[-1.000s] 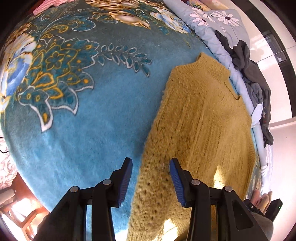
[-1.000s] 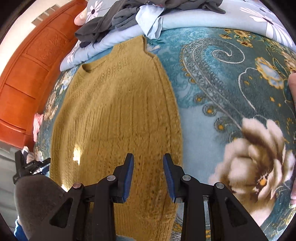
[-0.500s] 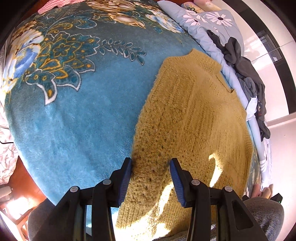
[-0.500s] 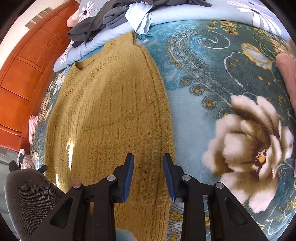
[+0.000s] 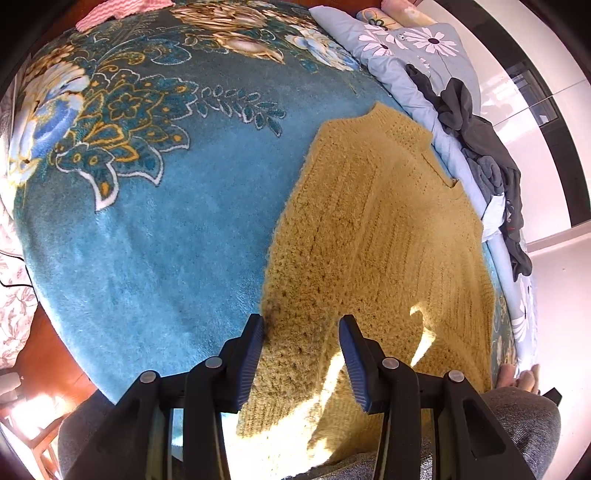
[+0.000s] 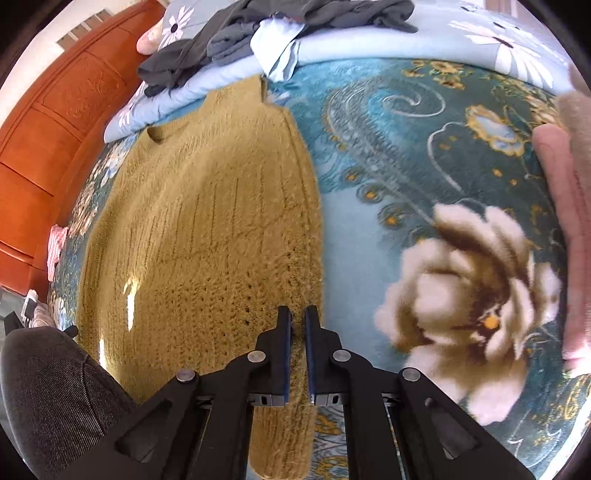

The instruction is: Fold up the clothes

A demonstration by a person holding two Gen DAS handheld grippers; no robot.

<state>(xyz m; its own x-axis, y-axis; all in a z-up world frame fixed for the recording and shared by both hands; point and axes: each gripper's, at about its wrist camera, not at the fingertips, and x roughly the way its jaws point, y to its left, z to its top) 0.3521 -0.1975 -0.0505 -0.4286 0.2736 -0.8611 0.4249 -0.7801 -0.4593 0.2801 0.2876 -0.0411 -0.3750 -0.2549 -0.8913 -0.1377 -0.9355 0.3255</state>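
Note:
A mustard yellow knitted sweater (image 5: 376,236) lies flat on a teal flowered blanket (image 5: 155,236), collar at the far end. It also shows in the right wrist view (image 6: 207,236). My left gripper (image 5: 301,328) is open, its jaws straddling the sweater's near left edge by the hem. My right gripper (image 6: 297,321) is shut on the sweater's near right edge, with knit pinched between the blue pads.
A pile of dark grey clothes (image 5: 484,155) lies on a light blue flowered quilt (image 5: 417,48) beyond the collar; the pile also shows in the right wrist view (image 6: 258,29). An orange wooden wardrobe (image 6: 48,122) stands left. Pink fabric (image 6: 565,221) lies at the right.
My right gripper went from open to shut on the sweater's right edge. My left gripper moved over the sweater's left edge near the hem and stayed open.

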